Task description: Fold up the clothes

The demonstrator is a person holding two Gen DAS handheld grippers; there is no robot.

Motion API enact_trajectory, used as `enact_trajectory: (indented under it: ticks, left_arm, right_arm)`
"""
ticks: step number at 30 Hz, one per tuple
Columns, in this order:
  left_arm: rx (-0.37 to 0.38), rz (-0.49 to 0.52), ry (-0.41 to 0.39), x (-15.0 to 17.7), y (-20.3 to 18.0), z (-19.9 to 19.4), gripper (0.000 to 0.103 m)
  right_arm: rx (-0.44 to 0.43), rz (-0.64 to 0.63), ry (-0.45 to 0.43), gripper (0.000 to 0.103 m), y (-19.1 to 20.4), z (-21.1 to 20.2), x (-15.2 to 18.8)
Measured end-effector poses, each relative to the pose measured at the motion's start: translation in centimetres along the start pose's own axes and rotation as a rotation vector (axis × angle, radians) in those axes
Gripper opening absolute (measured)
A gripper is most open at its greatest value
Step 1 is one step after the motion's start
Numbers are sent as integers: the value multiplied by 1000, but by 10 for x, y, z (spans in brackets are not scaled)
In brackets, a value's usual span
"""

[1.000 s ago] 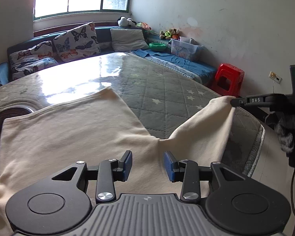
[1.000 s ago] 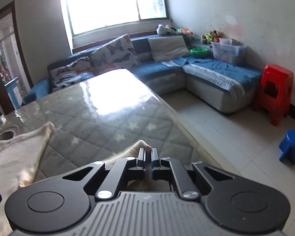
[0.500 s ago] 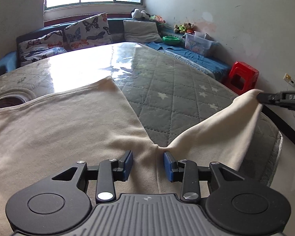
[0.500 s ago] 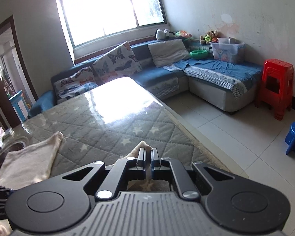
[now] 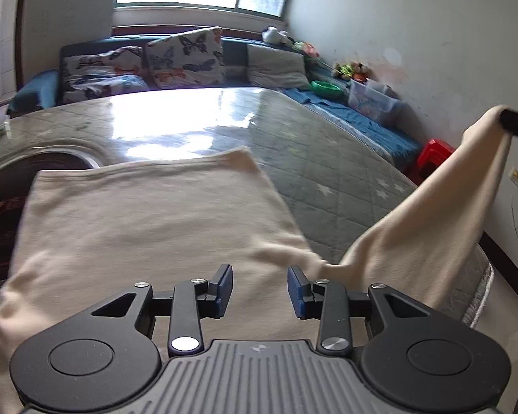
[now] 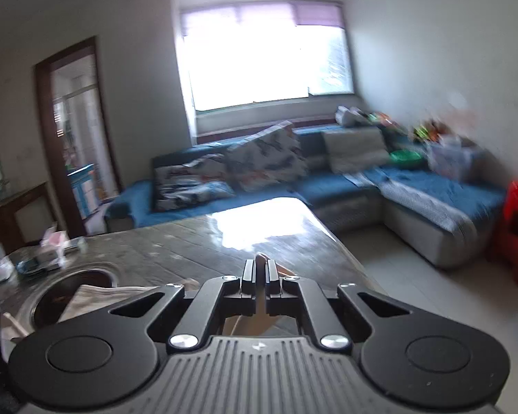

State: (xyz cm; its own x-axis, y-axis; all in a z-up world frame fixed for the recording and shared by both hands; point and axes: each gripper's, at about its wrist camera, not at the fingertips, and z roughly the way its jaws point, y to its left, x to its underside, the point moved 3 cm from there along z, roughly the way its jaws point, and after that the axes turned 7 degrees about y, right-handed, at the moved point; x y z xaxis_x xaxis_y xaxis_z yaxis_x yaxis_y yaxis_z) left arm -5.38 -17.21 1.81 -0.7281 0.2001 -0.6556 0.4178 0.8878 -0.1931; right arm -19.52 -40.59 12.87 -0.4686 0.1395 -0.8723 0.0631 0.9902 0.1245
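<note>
Right tongs (image 6: 259, 269) pinch the cream garment's (image 5: 148, 214) lifted sleeve; left tongs (image 5: 260, 288) gape above it.

- I see a grey quilted, star-patterned table cover (image 5: 328, 172) under glossy clear film.
- Behind it, a blue corner sofa (image 6: 345, 186) carries butterfly-print cushions (image 5: 184, 58) and a green bowl (image 5: 326, 89).
- A red plastic stool (image 6: 516, 227) stands beside the sofa's end.
</note>
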Motion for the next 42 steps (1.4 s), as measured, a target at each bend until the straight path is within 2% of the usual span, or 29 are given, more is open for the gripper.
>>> enact_trajectory:
  ticks: [3,8,12,14,19,25,28,32,35,40,42]
  left_arm:
    - [-40,-42,-28,6,29,-21,39]
    - [-130,-91,-75,24,78,-57,39]
    - [-199,-126,-97,41,111,-79,39]
    - [-220,-149,-102,48,124,-86,39]
    - [-242,-167,-100,59,137,-94,39]
    - [-175,-49,-111,59,113,-95,39]
    - [-132,17,-101,55,93,-85,37]
    - [-143,70,-45,52,79,-61,37]
    - [-143,87,5,53,74,-47,37]
    - [-160,69,38,57,76,-42,38]
    - [-164,57,42,58,77,-42,35]
  right_arm:
    - [-102,-97,8,4,44,6,-14]
    - [-269,-280,77,4,128,37,-16]
    - [-385,-389,150,4,189,62,-1]
    - [-423,-419,183,4,207,69,9]
    - [-408,-427,215,13,198,69,15]
    - [-390,-437,252,13,188,70,23]
    - [-316,-406,288,14,163,80,27]
    - [-204,-328,364,16,118,93,39]
    - [-170,-308,409,16,95,96,51]
    - [-180,-307,441,22,86,99,68]
    - [-190,-306,450,23,85,101,74]
